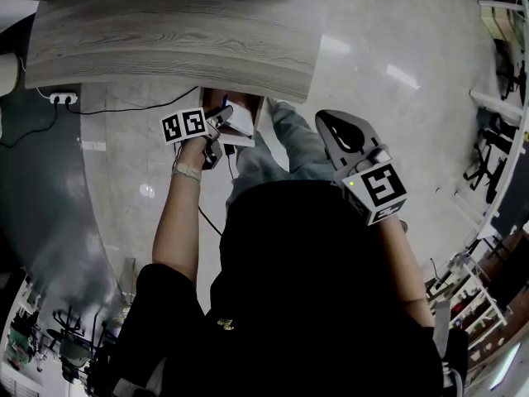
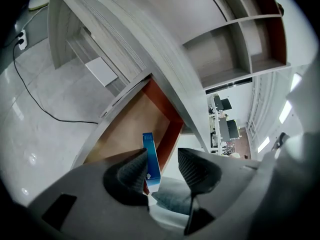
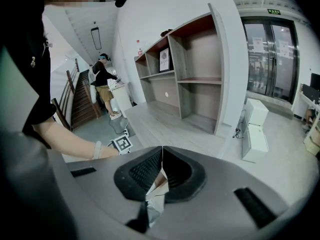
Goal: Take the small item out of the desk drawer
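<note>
Left gripper jaws sit apart around the blue box at the open drawer, lower centre, and the right gripper is pinched closed, so it's either about to grab or letting go, dunno.

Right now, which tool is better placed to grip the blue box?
Left. The left tool is at the open drawer, jaws apart with the blue box between them. The right tool is shut and held well away from the drawer.
</note>
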Available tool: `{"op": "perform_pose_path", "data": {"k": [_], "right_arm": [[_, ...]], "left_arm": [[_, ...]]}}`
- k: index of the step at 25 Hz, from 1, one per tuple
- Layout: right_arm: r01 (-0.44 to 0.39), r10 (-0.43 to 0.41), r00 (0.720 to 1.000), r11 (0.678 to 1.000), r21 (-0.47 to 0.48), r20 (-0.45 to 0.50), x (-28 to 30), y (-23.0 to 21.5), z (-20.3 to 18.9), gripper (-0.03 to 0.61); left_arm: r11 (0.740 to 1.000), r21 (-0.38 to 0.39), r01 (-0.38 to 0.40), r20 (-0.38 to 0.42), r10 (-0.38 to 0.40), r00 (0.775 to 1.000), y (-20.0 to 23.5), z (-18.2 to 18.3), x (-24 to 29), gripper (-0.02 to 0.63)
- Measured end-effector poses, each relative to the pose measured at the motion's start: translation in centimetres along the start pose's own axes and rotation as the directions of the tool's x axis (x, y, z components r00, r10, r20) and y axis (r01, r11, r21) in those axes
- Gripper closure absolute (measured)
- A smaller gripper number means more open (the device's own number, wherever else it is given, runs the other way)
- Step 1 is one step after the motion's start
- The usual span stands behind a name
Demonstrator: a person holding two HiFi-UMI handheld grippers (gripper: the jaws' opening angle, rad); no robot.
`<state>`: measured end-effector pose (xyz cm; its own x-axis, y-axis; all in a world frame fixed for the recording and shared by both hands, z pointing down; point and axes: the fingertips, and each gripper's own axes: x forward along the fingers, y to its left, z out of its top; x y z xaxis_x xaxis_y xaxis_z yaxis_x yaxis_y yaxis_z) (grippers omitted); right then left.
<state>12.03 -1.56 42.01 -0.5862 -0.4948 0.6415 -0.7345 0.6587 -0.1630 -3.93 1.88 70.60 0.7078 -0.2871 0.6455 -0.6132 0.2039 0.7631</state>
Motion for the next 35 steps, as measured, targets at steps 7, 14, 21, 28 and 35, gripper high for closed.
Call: {"op": "perform_pose_path", "data": {"k": [7,14,21,28,35], "right_arm": [[-0.106,0.107,0.990,0.994,0.020,-0.094,3.6,1.6,-3.5,0.578],[-0.217,0.213,0.944,0.976,0.013,-0.252,10.2,4.5,-9.2,0.521],[-0.276,0.261,0.892,0.961,0.013,-0.368,16.0,7.5,-15.2,0.467],[-0.293,0.252,0.845,0.956,-0.016,-0.471,19.4,9.3,-20.5,0.378],[-0.303,0.228,0.821,0.951,-0.062,-0.524,21.8,10.9,-23.4,0.310]], "left_arm": [[1.000,0.006,-0.009,-0.005,0.009,1.000,-0.3,0.2,0.2,0.423],[1.000,-0.005,-0.005,-0.004,0.005,1.000,-0.4,0.2,0.2,0.423],[1.000,-0.025,0.003,0.004,-0.003,1.000,0.0,-0.1,0.0,0.423],[0.999,-0.041,0.019,0.005,-0.019,1.000,0.9,-0.3,0.0,0.423],[0.996,-0.089,0.031,0.031,-0.029,0.999,1.6,-0.2,-0.2,0.423]]}}
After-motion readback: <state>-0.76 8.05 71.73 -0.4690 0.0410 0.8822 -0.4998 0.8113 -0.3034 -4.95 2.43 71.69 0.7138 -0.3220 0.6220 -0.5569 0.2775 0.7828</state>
